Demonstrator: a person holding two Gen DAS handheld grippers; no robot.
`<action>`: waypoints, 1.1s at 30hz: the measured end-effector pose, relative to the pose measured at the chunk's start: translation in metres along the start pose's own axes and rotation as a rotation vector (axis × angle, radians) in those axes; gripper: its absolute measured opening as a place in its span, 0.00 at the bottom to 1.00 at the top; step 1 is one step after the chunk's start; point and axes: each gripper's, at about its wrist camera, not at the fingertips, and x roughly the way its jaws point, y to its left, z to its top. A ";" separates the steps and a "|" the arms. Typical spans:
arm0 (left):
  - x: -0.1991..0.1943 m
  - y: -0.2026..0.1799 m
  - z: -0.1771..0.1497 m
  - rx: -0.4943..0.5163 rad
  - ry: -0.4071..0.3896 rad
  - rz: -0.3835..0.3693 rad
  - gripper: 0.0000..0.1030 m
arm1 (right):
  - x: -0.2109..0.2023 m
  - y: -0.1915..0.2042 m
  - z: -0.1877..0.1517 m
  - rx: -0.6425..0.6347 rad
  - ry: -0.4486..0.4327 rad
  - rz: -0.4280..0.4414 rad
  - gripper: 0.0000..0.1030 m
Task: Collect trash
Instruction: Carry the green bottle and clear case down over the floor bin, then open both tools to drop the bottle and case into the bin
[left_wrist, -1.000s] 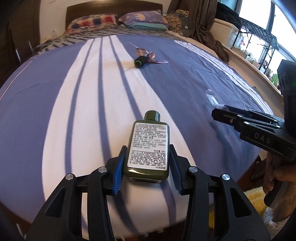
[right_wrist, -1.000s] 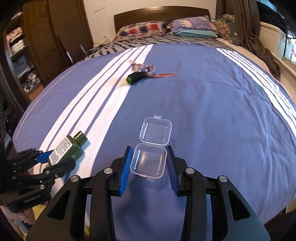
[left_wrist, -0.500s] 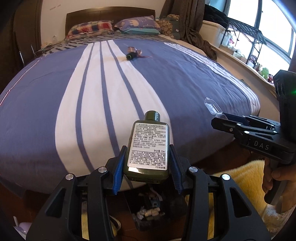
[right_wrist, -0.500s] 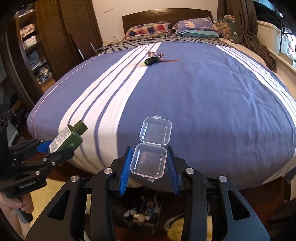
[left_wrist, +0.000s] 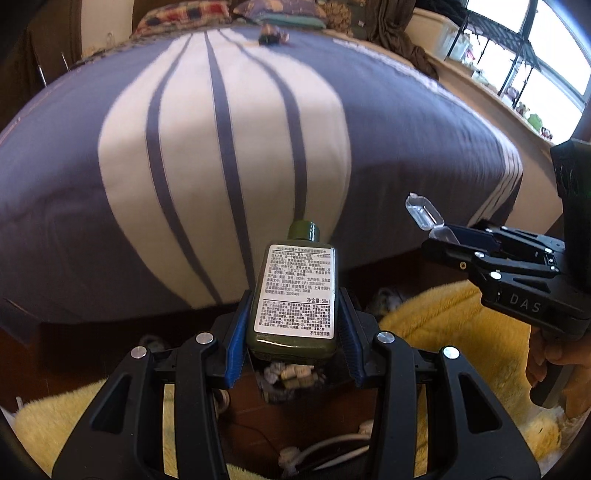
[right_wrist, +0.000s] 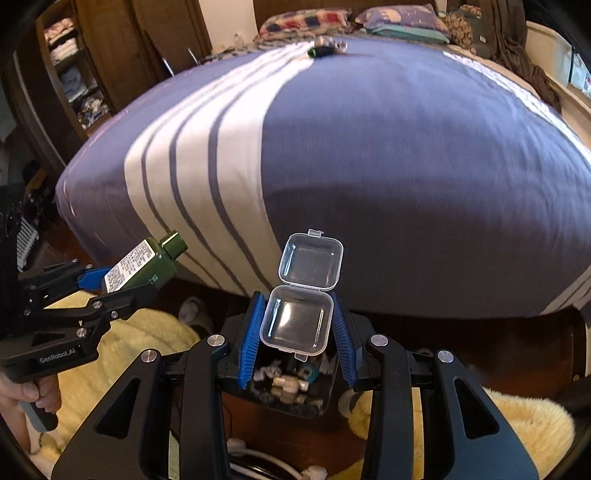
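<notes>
My left gripper (left_wrist: 293, 321) is shut on a small dark green bottle (left_wrist: 295, 291) with a white label; the bottle also shows in the right wrist view (right_wrist: 142, 264). My right gripper (right_wrist: 295, 332) is shut on a clear plastic hinged box (right_wrist: 295, 319), lid open; the box also shows in the left wrist view (left_wrist: 424, 212). Both are held off the foot of the bed, above a black trash bin (right_wrist: 291, 384) holding several scraps, also seen under the bottle (left_wrist: 288, 373). More trash, a dark green item with wrappers (right_wrist: 323, 48), lies far up the bed.
The bed (left_wrist: 221, 147) has a purple cover with white stripes; pillows (right_wrist: 306, 18) lie at its head. A yellow fluffy rug (left_wrist: 454, 332) covers the floor around the bin. White cables (right_wrist: 258, 458) lie below. A wooden wardrobe (right_wrist: 74, 74) stands left.
Both grippers have drawn back from over the bed and tipped down beyond its foot. The trash bin and rug have come into view beneath them. Both still hold their items.
</notes>
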 end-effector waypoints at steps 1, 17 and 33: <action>0.004 0.001 -0.002 -0.002 0.011 0.000 0.40 | 0.003 0.000 -0.003 0.006 0.011 0.005 0.37; 0.088 0.016 -0.043 -0.065 0.205 -0.027 0.40 | 0.073 -0.007 -0.027 0.056 0.173 -0.011 0.37; 0.130 0.014 -0.052 -0.071 0.351 -0.051 0.41 | 0.122 -0.001 -0.035 0.075 0.307 0.053 0.38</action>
